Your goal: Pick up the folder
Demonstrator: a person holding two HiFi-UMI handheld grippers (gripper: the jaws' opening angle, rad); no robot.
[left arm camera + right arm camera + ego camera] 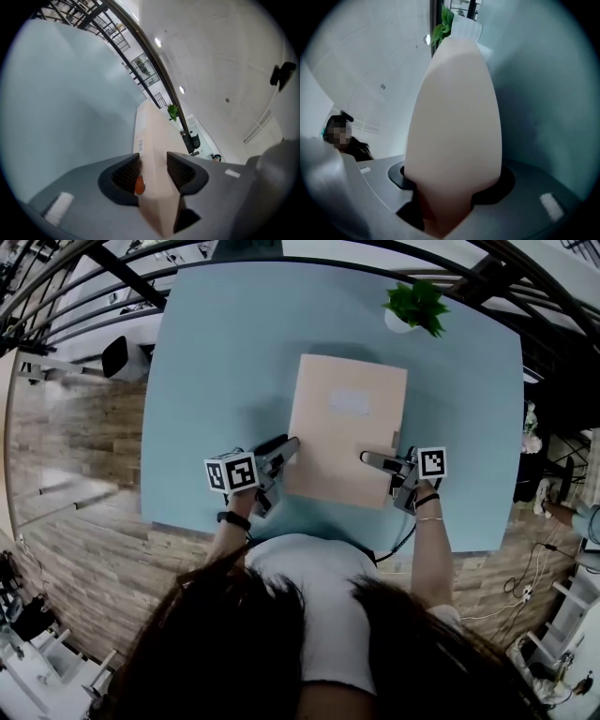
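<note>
left hand-held gripper (284, 450) and right hand-held gripper (371, 459) are each clamping a long side edge, near the close end, of the pale peach flat card folder (345, 423) stretching lengthwise away over the pale blue surface (206, 362).

In the right gripper view the folder (454, 126) fills the gap of the right gripper (452, 183), covers the inner faces of both jaws, and hides the lower part of the plant (442, 26). In the head view the print on the label (349, 403) is too blurred to read, and the person's shoulders hide the middle of the near edge of the table (206, 381). The orange spot (139, 185) at one jaw of the left gripper (152, 171) is too small to identify.
</note>
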